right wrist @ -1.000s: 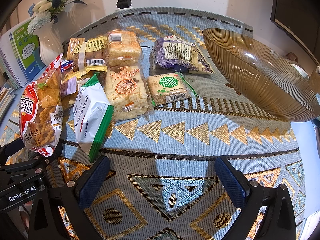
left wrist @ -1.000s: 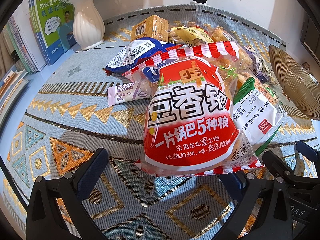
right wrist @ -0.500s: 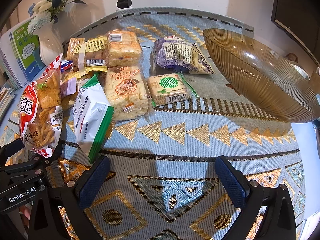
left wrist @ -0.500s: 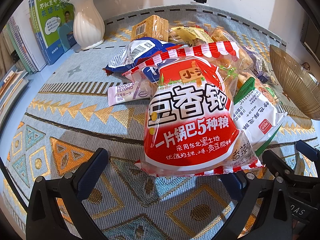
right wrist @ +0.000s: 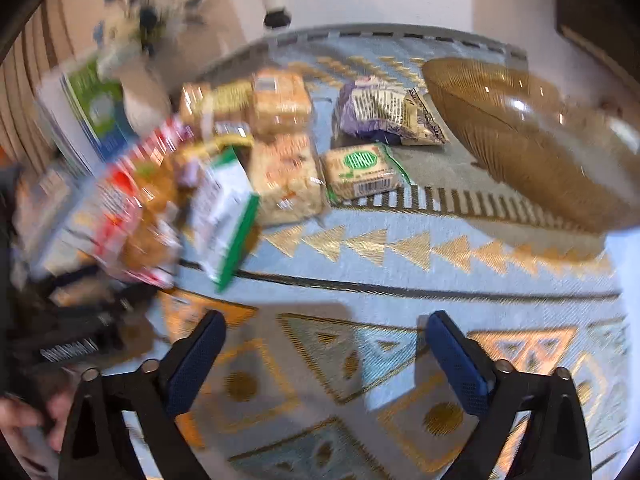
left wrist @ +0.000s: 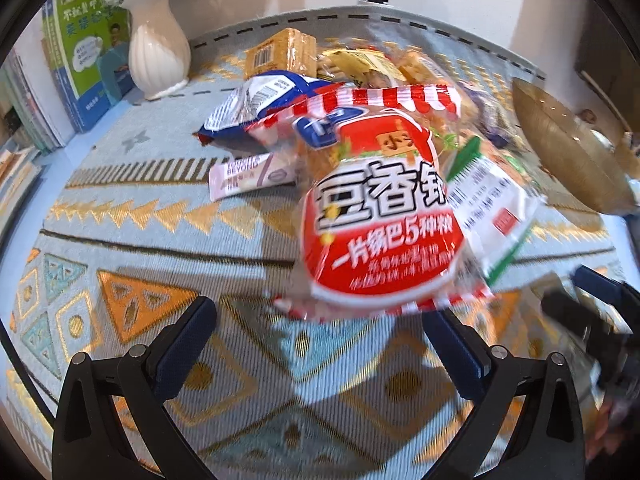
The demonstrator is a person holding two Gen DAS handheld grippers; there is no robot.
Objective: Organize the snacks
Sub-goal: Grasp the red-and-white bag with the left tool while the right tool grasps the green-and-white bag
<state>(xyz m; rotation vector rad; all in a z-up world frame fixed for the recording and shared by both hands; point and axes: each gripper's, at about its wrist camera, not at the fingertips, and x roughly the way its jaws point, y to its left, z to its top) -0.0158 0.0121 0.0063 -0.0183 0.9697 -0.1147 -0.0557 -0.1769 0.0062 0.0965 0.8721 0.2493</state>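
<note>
A pile of snack packs lies on the patterned tablecloth. A big red and white crisps bag lies just beyond my open, empty left gripper. A white and green pack leans on its right. In the right wrist view my right gripper is open and empty over bare cloth; the crisps bag, white and green pack, rice cakes, a small green-label pack and a purple bag lie beyond. An amber glass bowl stands at the right.
A white vase and upright books stand at the back left. A blue and white bag, a pink sachet and biscuit packs lie behind the crisps bag. The other gripper shows at the right edge.
Both views are now blurred by motion. The left camera has drawn back and shifted left, so the crisps bag sits farther right. The right gripper has moved left and forward. Both stay open.
</note>
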